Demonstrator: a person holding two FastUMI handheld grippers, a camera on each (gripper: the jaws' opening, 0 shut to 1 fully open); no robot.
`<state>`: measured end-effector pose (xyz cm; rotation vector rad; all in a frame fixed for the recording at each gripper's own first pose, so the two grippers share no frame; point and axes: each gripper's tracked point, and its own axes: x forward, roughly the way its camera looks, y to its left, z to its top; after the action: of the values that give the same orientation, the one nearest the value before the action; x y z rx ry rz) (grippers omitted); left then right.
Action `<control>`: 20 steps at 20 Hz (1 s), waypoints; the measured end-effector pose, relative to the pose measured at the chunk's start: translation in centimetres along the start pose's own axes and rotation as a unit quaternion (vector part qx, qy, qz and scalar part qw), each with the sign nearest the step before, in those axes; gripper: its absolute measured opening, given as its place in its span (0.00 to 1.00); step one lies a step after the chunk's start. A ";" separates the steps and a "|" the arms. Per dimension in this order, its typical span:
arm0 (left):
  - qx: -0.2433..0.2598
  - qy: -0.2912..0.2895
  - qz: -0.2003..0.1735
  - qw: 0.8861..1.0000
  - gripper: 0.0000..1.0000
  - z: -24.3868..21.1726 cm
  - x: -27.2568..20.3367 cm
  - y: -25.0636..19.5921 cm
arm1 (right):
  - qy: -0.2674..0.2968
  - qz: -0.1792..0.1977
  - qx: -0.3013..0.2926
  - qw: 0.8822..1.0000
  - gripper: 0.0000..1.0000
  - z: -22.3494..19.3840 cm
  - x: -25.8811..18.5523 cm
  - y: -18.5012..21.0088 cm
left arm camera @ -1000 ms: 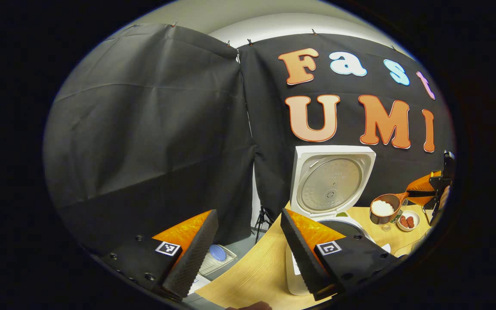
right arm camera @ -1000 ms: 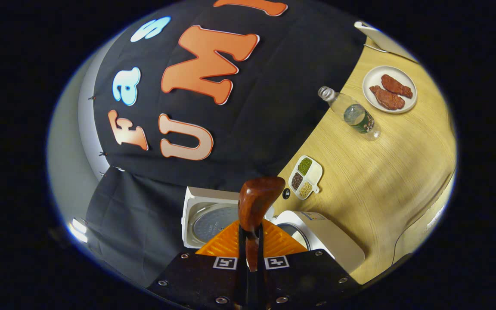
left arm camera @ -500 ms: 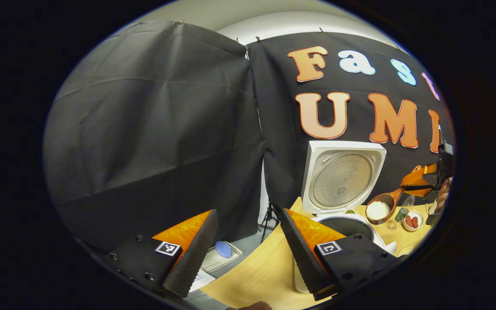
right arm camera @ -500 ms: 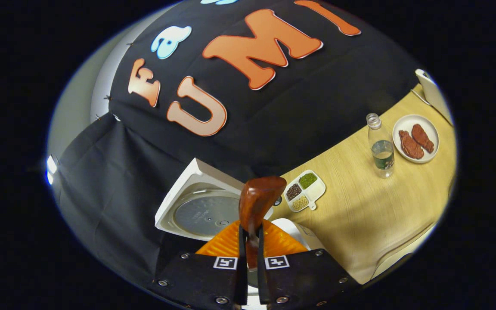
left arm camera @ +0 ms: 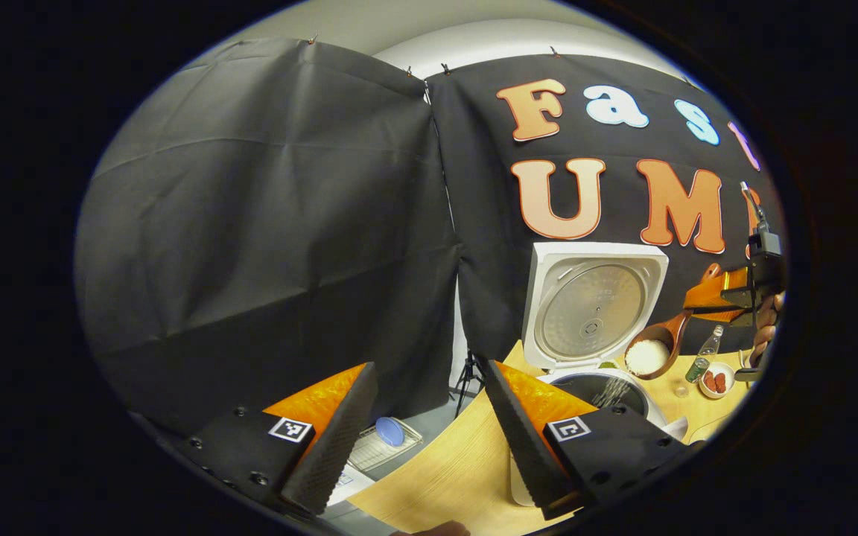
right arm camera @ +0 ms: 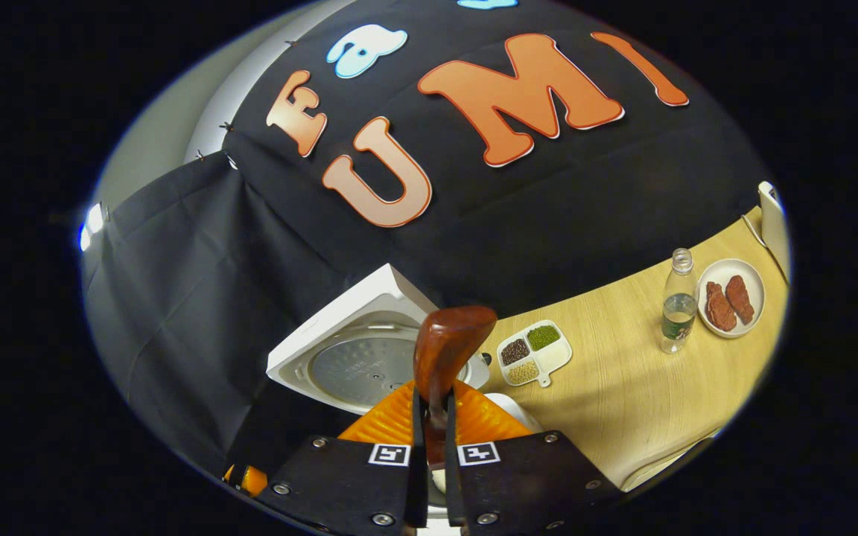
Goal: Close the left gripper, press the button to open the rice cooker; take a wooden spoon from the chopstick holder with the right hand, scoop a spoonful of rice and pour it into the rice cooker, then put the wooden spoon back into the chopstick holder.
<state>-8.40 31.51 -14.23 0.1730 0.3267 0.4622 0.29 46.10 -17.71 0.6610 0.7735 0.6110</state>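
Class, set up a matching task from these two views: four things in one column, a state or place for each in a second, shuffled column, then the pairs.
Things:
1. rice cooker lid
2. wooden spoon
3. left gripper
4. plate of meat

States:
a. open, holding nothing
b. standing raised
c. beside the bottle
d. tilted, rice spilling into the pot

Pairs: 1-b, 2-d, 3-a, 4-c

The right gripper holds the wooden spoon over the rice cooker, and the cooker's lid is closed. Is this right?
Not quite: the lid stands open, as the left gripper view shows. The right gripper does hold the wooden spoon over the rice cooker.
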 end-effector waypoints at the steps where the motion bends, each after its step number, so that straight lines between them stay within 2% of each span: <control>1: 0.000 0.001 0.001 1.000 0.99 0.1 0.0 0.1 | -0.003 0.001 -0.010 1.000 0.09 0.2 0.0 0.2; 10: 0.002 0.005 0.002 1.000 0.99 -0.1 0.4 0.2 | -0.033 0.009 -0.124 0.992 0.09 0.8 0.4 3.0; 16: -0.001 0.008 0.009 1.000 0.99 -0.5 0.6 0.8 | -0.050 0.018 -0.183 0.982 0.09 0.7 0.4 4.5; 20: -0.003 0.012 0.015 1.000 0.99 -0.9 0.7 1.4 | -0.064 0.021 -0.232 0.971 0.09 0.4 0.7 5.8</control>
<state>-8.70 33.11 -14.94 0.1662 0.3465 0.4959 -0.45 50.16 -13.51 0.2825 0.4724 0.7495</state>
